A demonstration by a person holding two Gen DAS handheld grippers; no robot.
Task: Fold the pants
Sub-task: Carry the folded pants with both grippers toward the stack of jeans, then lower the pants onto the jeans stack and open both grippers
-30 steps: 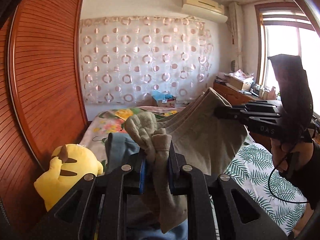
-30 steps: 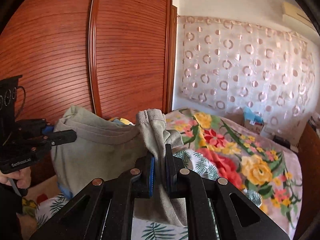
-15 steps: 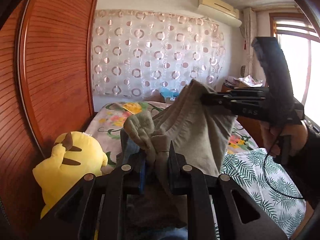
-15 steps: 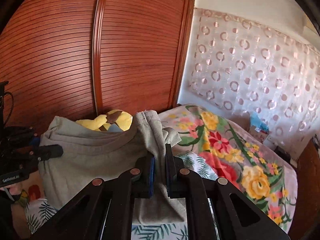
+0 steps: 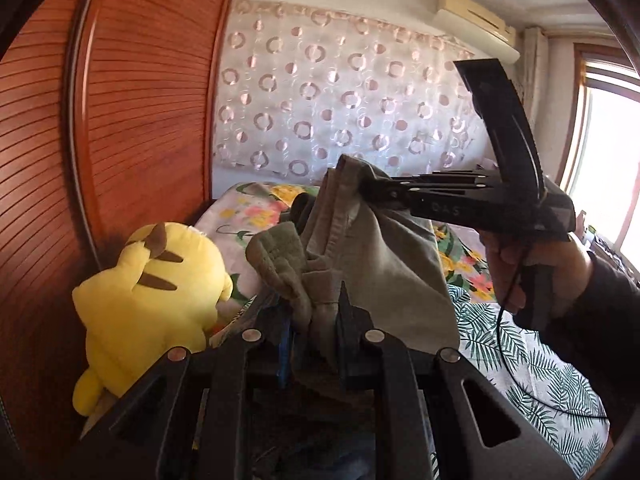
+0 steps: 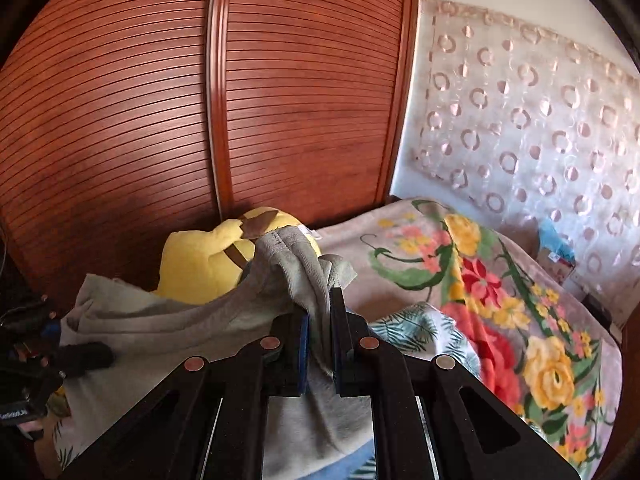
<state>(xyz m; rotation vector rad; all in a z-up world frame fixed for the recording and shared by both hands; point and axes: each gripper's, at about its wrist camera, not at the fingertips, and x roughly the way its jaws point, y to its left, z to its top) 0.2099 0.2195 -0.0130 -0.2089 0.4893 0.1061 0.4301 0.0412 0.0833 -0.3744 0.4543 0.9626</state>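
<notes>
Grey-green pants (image 5: 384,264) hang in the air above the bed, held at two points. My left gripper (image 5: 314,320) is shut on a bunched edge of the pants. My right gripper (image 6: 318,320) is shut on another bunched edge of the pants (image 6: 168,332). In the left wrist view the right gripper (image 5: 372,190) pinches the cloth above and to the right, close to mine. In the right wrist view the left gripper (image 6: 80,356) shows at the far left, on the cloth.
A yellow plush toy (image 5: 148,292) lies by the wooden slatted wardrobe (image 6: 160,100). A floral blanket (image 6: 500,300) and a leaf-print sheet (image 5: 532,372) cover the bed. A circle-patterned curtain (image 5: 340,100) hangs behind. A window (image 5: 608,160) is at the right.
Both grippers have swung to the left with the pants, toward the wardrobe and the plush toy. The two held edges have come closer together.
</notes>
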